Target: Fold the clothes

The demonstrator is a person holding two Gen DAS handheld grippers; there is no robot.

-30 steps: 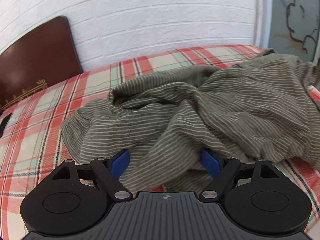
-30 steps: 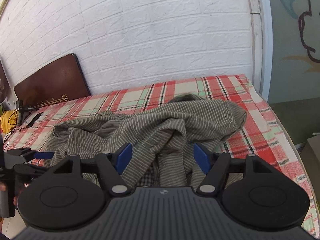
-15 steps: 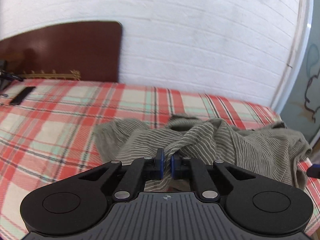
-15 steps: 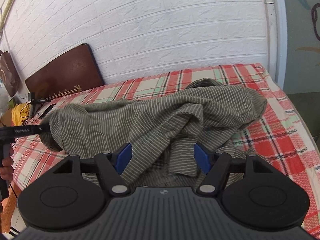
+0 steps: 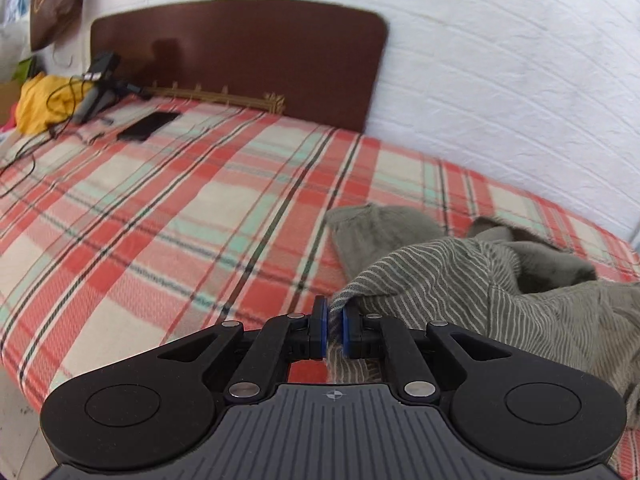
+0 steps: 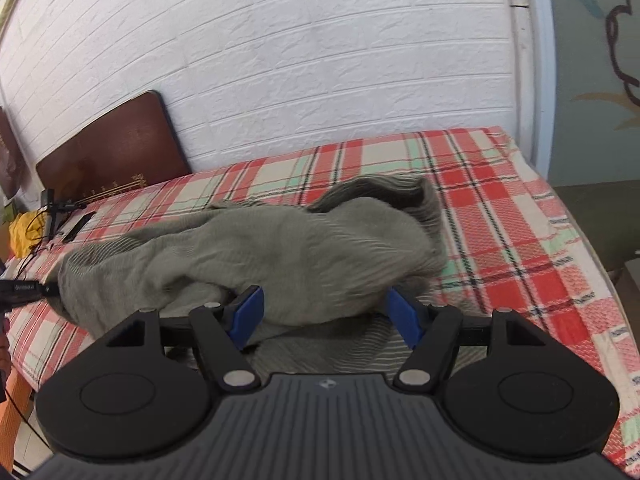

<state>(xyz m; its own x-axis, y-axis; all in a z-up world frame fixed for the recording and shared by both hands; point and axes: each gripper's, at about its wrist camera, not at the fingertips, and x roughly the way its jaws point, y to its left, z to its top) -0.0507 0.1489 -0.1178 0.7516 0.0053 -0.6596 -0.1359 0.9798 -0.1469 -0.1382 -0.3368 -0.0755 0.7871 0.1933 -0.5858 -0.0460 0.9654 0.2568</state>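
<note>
The left tongs [image 5: 333,330] are clenched on a fold of the striped shirt [image 5: 500,304] — the two blue pads [image 5: 320,332] pinch the cloth edge between them with only the fabric's thickness separating them. From the right wrist view, the same left tongs [image 6: 50,290] show at the far left edge, gripping the shirt's left end, with part of a hand [image 6: 4,344] below them.

The right tongs [image 6: 326,316] stand wide open, released; their blue pads [image 6: 250,312] sit on either side of the shirt's near bulge. Whether the pads touch the cloth cannot be told, as the shirt is blurred in that view.

Counted: one shirt [image 6: 260,256], grey-green with thin pale stripes; one bed [image 5: 160,208] with a red, cream and mint plaid cover; one brown headboard [image 5: 240,56]; one dark phone [image 5: 148,126] lying flat near the headboard; one yellow cloth [image 5: 36,104] at the bed's far left corner (cables run over it and a dark gadget lies beside it).

The shirt lies crumpled on the bed, stretching from the left tongs across to the right tongs — its bulk is directly ahead of the right tongs and to the right of the left tongs. A white brick wall [image 6: 320,60] rises behind the bed.
</note>
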